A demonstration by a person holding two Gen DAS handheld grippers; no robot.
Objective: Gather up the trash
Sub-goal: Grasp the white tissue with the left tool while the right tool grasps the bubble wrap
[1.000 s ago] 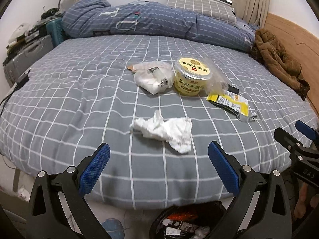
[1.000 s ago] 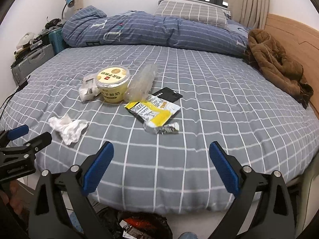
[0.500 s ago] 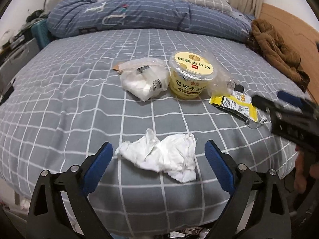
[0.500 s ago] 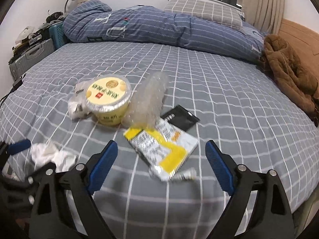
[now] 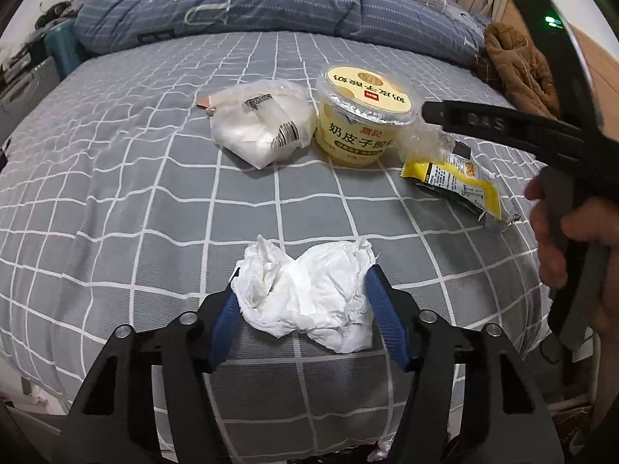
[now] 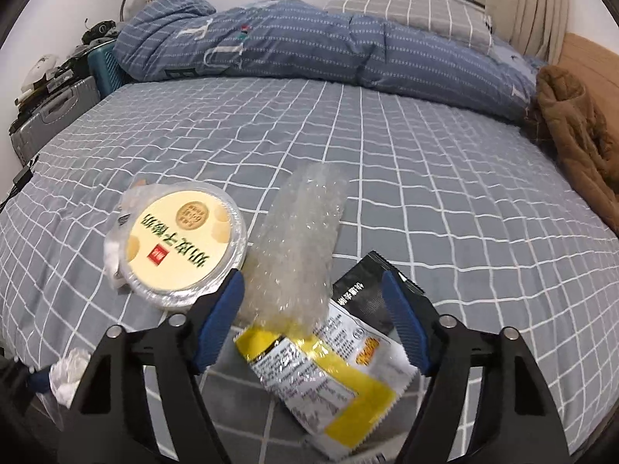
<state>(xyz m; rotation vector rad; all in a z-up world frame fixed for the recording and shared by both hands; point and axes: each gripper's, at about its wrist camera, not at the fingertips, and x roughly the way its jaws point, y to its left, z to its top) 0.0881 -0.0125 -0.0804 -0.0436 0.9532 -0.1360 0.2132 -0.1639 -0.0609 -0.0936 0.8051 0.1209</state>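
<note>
A crumpled white tissue (image 5: 309, 294) lies near the bed's front edge. My left gripper (image 5: 301, 282) is closing on it, and both blue pads press its sides. A yellow yogurt tub (image 5: 363, 116) stands beyond it beside a white plastic bag (image 5: 263, 127). My right gripper (image 6: 312, 276) is closing but open, low over a yellow snack wrapper (image 6: 329, 379). Clear bubble wrap (image 6: 298, 247) and a black packet (image 6: 363, 290) also lie between its pads, which press on nothing. A hand (image 5: 561, 239) holds that gripper at the right of the left wrist view.
The trash lies on a grey checked bed sheet (image 6: 425, 193). A folded blue duvet (image 6: 309, 46) and a pillow (image 6: 406, 11) lie at the far side, a brown coat (image 6: 572, 135) at the right. A grey suitcase (image 6: 50, 116) stands left of the bed.
Both grippers moved forward and down over the bed. The left jaws narrowed onto the tissue. The right jaws narrowed around the yellow wrapper and bubble wrap.
</note>
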